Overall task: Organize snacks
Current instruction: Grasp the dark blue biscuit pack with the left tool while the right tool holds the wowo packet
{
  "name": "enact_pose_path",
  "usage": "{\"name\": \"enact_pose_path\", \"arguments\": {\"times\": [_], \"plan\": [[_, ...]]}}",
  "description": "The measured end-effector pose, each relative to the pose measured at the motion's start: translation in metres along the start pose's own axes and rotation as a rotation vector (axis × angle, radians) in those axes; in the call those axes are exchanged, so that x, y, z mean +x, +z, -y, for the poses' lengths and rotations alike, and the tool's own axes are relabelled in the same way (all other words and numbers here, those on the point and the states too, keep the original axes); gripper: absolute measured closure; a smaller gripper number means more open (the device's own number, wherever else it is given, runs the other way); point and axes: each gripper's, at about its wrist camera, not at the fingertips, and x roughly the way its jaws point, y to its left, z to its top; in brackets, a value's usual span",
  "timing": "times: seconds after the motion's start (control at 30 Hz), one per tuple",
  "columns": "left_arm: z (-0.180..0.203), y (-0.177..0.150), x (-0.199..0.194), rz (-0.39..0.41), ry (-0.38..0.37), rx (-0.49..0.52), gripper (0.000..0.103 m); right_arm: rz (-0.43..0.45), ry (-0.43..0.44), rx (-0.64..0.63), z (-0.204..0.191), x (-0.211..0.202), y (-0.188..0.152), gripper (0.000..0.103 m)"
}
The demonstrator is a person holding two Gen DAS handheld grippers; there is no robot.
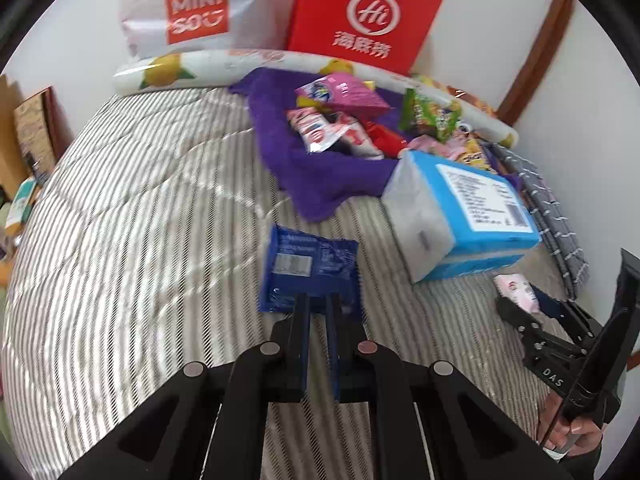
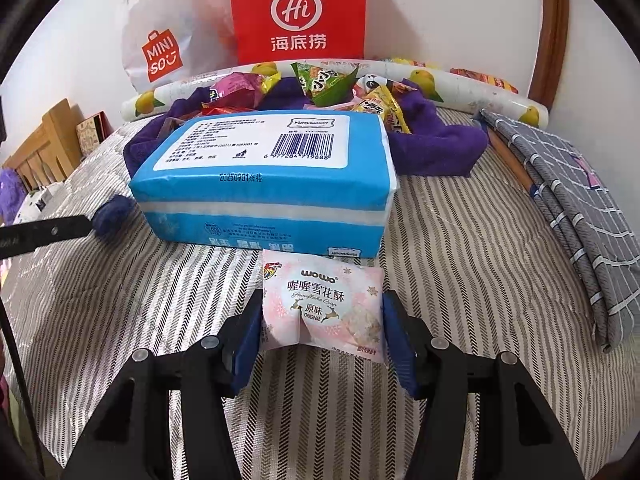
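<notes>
In the left wrist view my left gripper (image 1: 318, 300) is shut on the lower edge of a dark blue snack packet (image 1: 308, 268), which hangs just above the striped bed cover. My right gripper (image 2: 323, 314) is shut on a pink-white snowflake crisp packet (image 2: 324, 308), its blue pads pressing both sides. The left wrist view shows that right gripper (image 1: 520, 300) low at the right, with the pink packet (image 1: 514, 286) in it. A pile of mixed snack packets (image 1: 344, 120) lies on a purple towel (image 1: 320, 184) at the back.
A blue tissue pack (image 2: 260, 184) lies just beyond the pink packet. A red paper bag (image 1: 364, 16) and a white Miniso bag (image 1: 192, 12) stand against the wall behind a rolled lemon-print mat (image 1: 168, 70). Folded grey checked cloth (image 2: 580, 216) lies right.
</notes>
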Motion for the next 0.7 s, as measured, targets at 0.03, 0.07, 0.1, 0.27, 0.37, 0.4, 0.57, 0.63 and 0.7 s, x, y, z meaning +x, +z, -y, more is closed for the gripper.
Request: {"name": "enact_pose_path", "arguments": {"times": [0.03, 0.07, 0.1, 0.27, 0.37, 0.4, 0.57, 0.63, 0.7], "plan": [[-0.002, 0.0, 0.001, -0.007, 0.006, -0.011, 0.091, 0.0, -0.002, -0.002, 0.0, 0.0, 0.0, 0.047], [-0.002, 0.001, 0.001, -0.008, 0.009, -0.017, 0.082, -0.001, -0.002, -0.005, -0.001, -0.001, -0.001, 0.047], [-0.004, 0.002, 0.001, -0.008, 0.019, -0.027, 0.07, -0.001, -0.002, -0.005, 0.0, -0.001, -0.001, 0.047], [-0.001, 0.007, -0.001, 0.036, 0.022, -0.003, 0.053, -0.002, 0.011, 0.009, 0.002, -0.002, -0.002, 0.047], [0.005, 0.013, 0.005, 0.04, 0.03, 0.043, 0.05, -0.004, 0.009, 0.007, 0.001, -0.001, -0.001, 0.046], [0.007, 0.015, 0.009, 0.035, 0.03, 0.059, 0.05, -0.004, 0.009, 0.006, 0.001, 0.0, -0.001, 0.046], [0.009, 0.017, 0.026, -0.007, -0.004, 0.071, 0.046, -0.005, 0.01, 0.007, 0.001, 0.0, -0.001, 0.046], [0.011, 0.014, 0.029, -0.032, -0.039, 0.074, 0.046, -0.005, 0.011, 0.008, 0.001, 0.001, -0.001, 0.046], [0.017, 0.007, 0.029, -0.032, -0.055, 0.1, 0.045, -0.005, 0.013, 0.009, 0.001, 0.002, 0.0, 0.045]]}}
